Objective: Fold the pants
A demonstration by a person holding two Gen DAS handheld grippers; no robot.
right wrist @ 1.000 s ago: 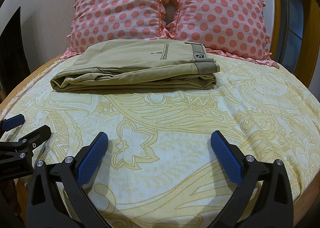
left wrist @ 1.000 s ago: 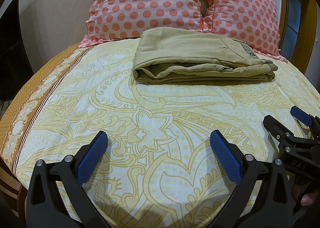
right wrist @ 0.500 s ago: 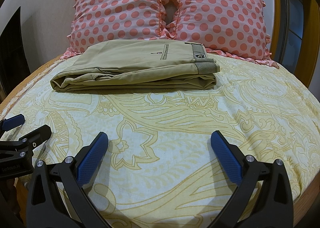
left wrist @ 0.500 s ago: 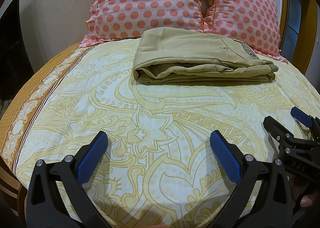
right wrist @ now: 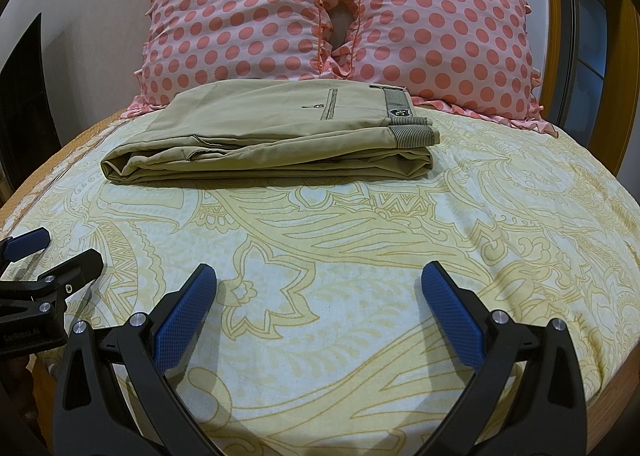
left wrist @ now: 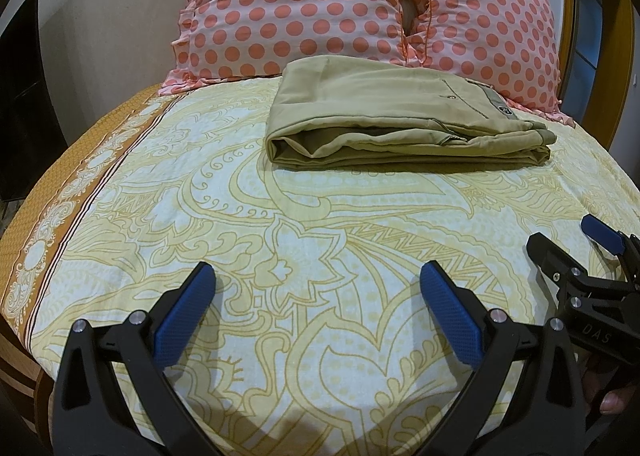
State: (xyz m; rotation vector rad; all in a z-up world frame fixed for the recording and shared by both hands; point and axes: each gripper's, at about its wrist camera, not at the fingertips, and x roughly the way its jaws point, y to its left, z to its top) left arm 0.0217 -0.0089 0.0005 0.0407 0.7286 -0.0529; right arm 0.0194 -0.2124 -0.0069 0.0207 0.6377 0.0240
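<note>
Bed (right wrist: 500, 240) w/ yellow sheet; dotted pillows (right wrist: 440, 27); wood headboard (left wrist: 622, 67).

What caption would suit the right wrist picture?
Open right gripper facing folded khaki pants on a patterned bed, polka-dot pillows behind.

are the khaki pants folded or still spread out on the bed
Folded. The khaki pants lie in a compact stacked rectangle on the bedsheet before the pillows, layers visible along the near edge, waistband on top at the right.

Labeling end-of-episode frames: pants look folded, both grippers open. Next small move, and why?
Probably none beyond holding back and ending: the pants lie folded in a neat stack before the pillows, and the left gripper and right gripper are open, empty, apart from them.
</note>
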